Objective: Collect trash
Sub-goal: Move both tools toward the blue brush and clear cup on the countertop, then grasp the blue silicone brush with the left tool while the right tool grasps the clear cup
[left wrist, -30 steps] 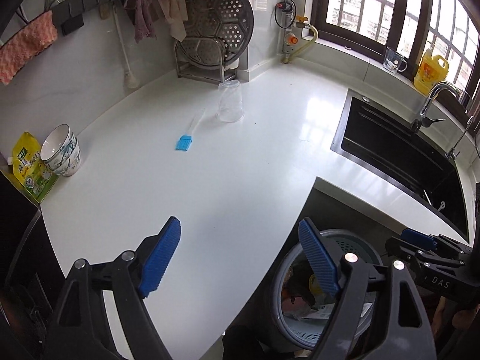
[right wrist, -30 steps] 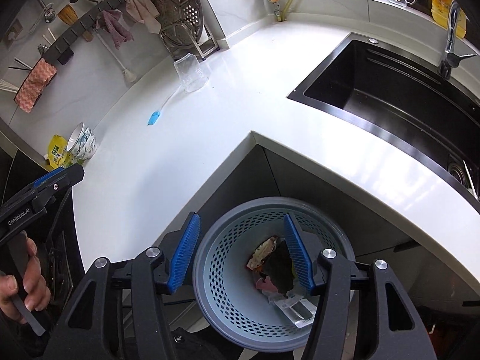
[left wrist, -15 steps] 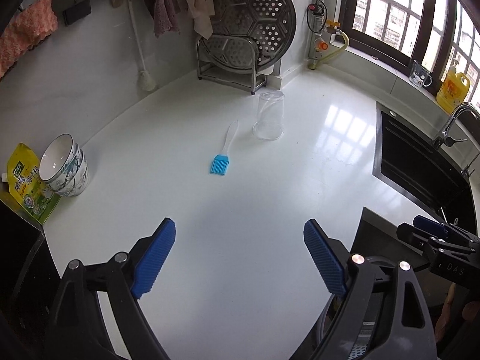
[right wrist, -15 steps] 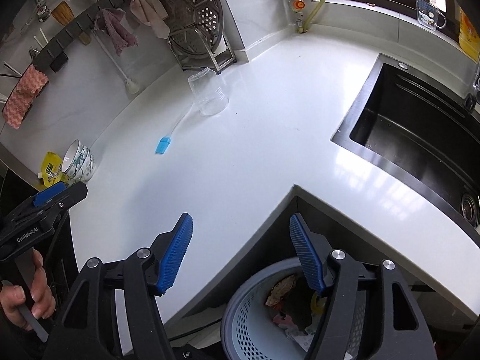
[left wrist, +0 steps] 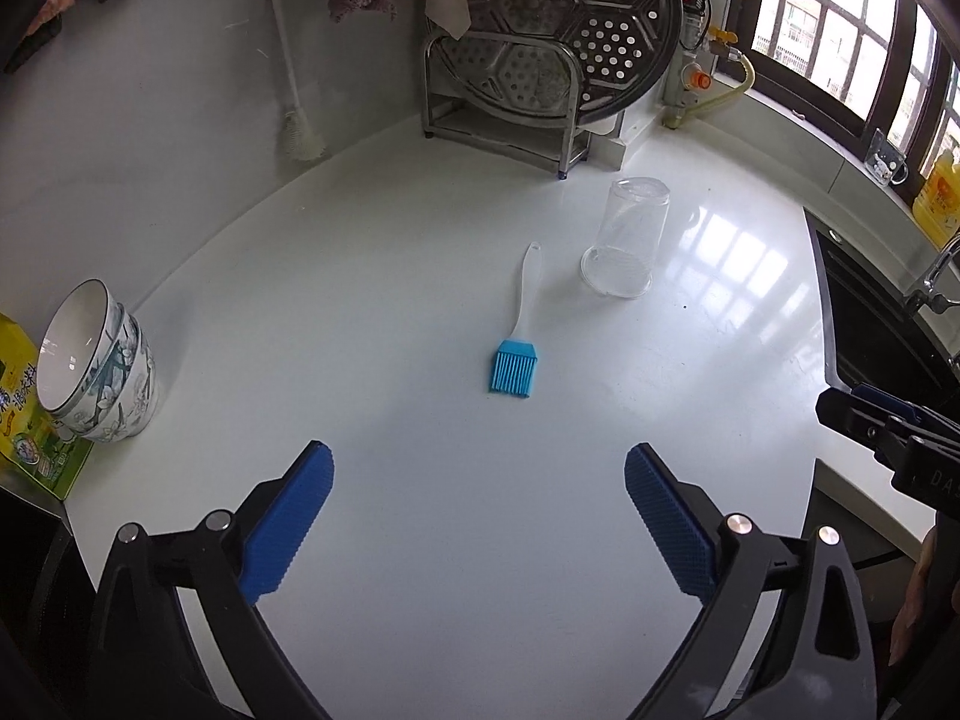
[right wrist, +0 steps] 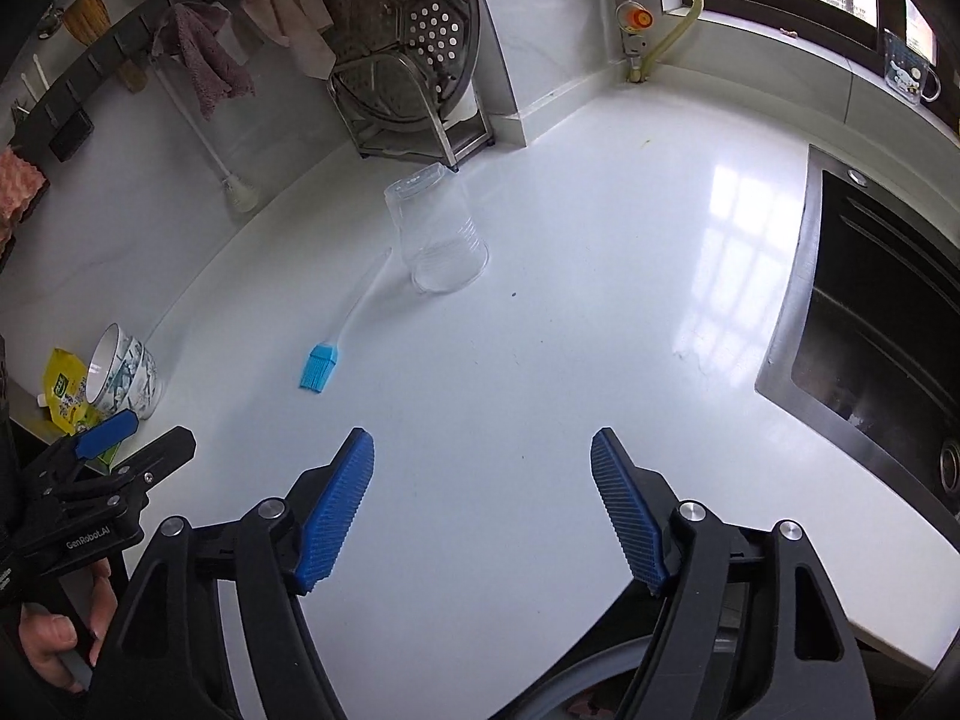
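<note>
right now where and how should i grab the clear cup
Grip the cup across its side wall, coming from above. It stands upside down, rim on the counter, so there is no lip to hook. It tapers upward, so hold low. The brush lies apart on its left.

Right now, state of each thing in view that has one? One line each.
left hand-held gripper: jaws opening, nothing between them
right hand-held gripper: jaws opening, nothing between them
clear plastic cup: upside down on the counter, empty
blue brush: lying flat, beside the cup, apart from it
bowls: stacked, tipped on their side
sink: no water visible
</note>
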Demonstrator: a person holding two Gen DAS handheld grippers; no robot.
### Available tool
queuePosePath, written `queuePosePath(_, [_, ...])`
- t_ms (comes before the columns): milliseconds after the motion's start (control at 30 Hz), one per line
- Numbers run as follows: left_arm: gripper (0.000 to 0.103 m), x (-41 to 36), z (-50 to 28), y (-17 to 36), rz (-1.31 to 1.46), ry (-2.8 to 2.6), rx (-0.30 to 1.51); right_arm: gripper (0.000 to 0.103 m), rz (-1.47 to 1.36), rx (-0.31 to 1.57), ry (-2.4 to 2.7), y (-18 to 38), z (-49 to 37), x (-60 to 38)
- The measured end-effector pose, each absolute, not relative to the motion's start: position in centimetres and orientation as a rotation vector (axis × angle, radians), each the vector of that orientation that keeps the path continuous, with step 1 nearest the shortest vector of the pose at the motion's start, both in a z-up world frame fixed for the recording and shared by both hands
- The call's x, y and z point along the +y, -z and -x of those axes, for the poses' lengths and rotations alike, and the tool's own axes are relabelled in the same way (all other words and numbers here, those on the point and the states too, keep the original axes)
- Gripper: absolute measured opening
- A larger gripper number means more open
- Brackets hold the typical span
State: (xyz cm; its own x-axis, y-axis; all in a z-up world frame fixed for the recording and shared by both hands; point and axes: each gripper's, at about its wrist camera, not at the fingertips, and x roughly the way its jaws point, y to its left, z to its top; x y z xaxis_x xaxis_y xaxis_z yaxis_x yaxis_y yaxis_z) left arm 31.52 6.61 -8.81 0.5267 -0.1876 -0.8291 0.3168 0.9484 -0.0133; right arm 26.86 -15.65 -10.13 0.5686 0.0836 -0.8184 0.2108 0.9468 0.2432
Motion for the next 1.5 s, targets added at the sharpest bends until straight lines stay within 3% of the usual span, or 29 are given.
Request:
queuePosePath(733, [0.096, 6.9, -37.4, 14.9, -0.045, 0.368, 0.967, 0.079, -0.268, 0.891, 0.057, 14.4, -42.6, -14.6])
queuePosePath(1400, [0.096, 5.5, -39.3, 17.4, -0.007, 0.375, 1.019, 0.079, -0.241, 0.869, 0.092, 16.6, -46.3, -14.8])
queuePosePath(1500, [0.096, 5.1, -39.9, 17.7, -0.003, 0.366, 1.032, 0.075, -0.231, 0.865, 0.094, 16.5, -46.1, -15.0])
